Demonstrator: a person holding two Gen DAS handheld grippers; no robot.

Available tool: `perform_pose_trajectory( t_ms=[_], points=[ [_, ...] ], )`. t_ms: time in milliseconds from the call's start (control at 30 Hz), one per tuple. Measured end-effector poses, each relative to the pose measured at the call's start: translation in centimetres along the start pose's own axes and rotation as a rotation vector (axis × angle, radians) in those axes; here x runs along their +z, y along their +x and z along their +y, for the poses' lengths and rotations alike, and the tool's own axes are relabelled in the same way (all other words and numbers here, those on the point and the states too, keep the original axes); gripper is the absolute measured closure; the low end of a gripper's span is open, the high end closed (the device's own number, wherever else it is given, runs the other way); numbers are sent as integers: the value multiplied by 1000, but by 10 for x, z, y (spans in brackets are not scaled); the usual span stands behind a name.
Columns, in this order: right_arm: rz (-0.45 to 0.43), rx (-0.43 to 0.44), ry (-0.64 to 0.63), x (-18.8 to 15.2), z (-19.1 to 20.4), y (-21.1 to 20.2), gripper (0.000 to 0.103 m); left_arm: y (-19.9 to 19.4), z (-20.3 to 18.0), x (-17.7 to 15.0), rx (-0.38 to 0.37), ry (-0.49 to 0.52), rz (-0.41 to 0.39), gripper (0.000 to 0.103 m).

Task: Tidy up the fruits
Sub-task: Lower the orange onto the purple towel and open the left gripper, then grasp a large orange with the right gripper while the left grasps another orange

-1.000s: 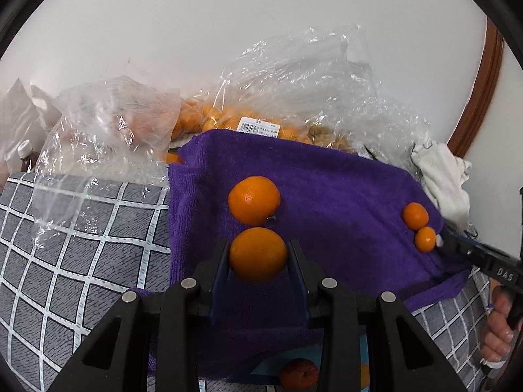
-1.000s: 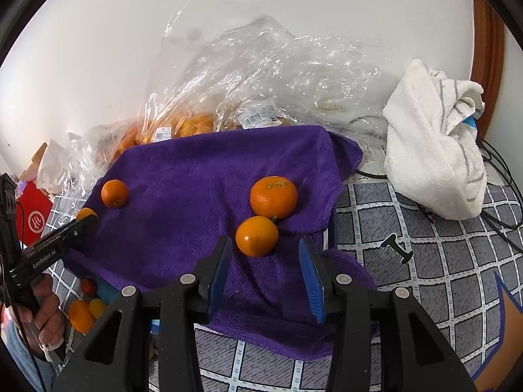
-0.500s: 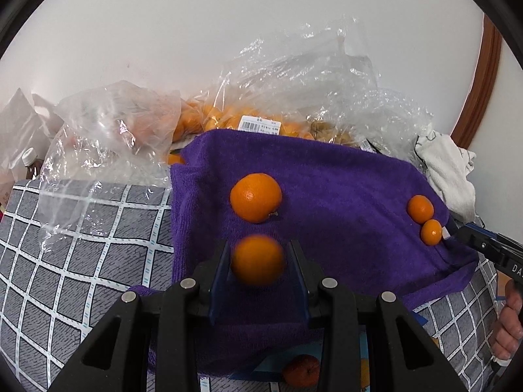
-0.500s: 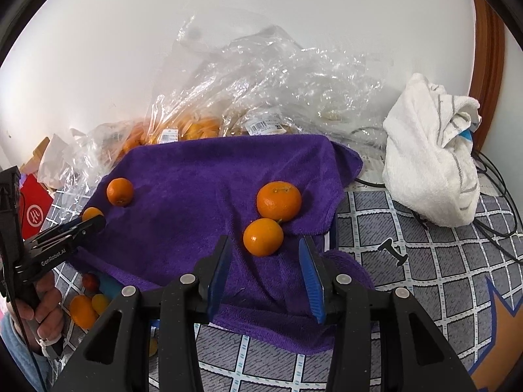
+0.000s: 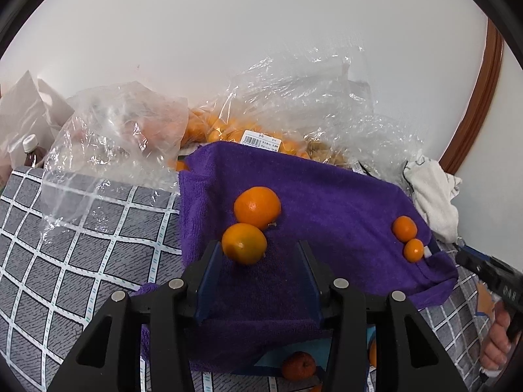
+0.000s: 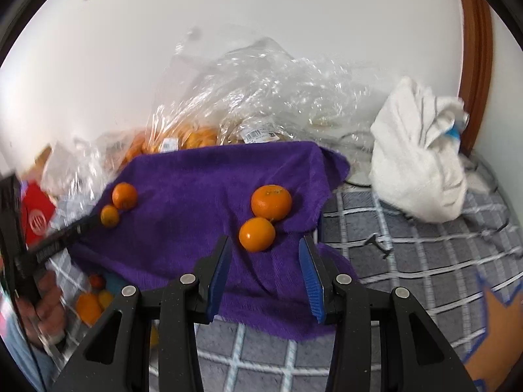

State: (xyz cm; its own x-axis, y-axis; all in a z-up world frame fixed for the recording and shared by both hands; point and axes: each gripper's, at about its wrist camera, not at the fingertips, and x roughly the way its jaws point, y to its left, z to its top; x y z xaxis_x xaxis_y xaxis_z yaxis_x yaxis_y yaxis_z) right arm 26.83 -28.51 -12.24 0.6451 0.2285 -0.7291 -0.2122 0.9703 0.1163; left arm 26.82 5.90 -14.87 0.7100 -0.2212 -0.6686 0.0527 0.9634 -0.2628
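Released since a second ago, the orange (image 5: 244, 243) that my left fingers (image 5: 209, 277) were pinching now lies free on the purple towel (image 5: 327, 202), touching the bigger orange (image 5: 257, 208) just behind it. My left fingers are now spread wide, and the fruit sits just ahead of the left one, apart from the right one. My right fingers (image 6: 310, 274) are spread too, pinching nothing; from that side the same pair of oranges (image 6: 257, 234) lies just ahead of them. Near the towel's other edge sit two small oranges (image 5: 404, 228), touching each other, with the tip of my right tool just beside the smaller. Behind the towel lie clear plastic bags (image 5: 294, 111) holding more orange fruit. A white cloth (image 6: 421, 163) is heaped on the checked grey cover (image 5: 81, 228) beside the towel.
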Motion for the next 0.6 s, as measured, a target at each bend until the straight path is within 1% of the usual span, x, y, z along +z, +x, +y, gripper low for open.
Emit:
perform_pose_trajectory(
  t_ms=[100,267,367,400,467,533,600],
  points=[
    [-11,-26,-5,-9,4,-17,60,0,1,1,-10,-11,-1,59],
    [-14,8,48,-27,17,-36,60,-11,3,3,-7,-16,-27,59],
    [2,25,21,-33,33,-40,59,-25,1,8,-17,-15,-57,59],
    [0,35,12,-35,37,-41,55,-28,0,11,-17,-14,-58,59],
    [-2,62,7,-40,44,-42,51,-39,-2,18,-29,-12,-67,59],
    [13,87,5,-45,50,-40,51,-49,-1,24,-19,-21,-59,59],
    [38,97,-12,-51,57,-36,51,-61,2,26,-31,-36,-46,59]
  ],
)
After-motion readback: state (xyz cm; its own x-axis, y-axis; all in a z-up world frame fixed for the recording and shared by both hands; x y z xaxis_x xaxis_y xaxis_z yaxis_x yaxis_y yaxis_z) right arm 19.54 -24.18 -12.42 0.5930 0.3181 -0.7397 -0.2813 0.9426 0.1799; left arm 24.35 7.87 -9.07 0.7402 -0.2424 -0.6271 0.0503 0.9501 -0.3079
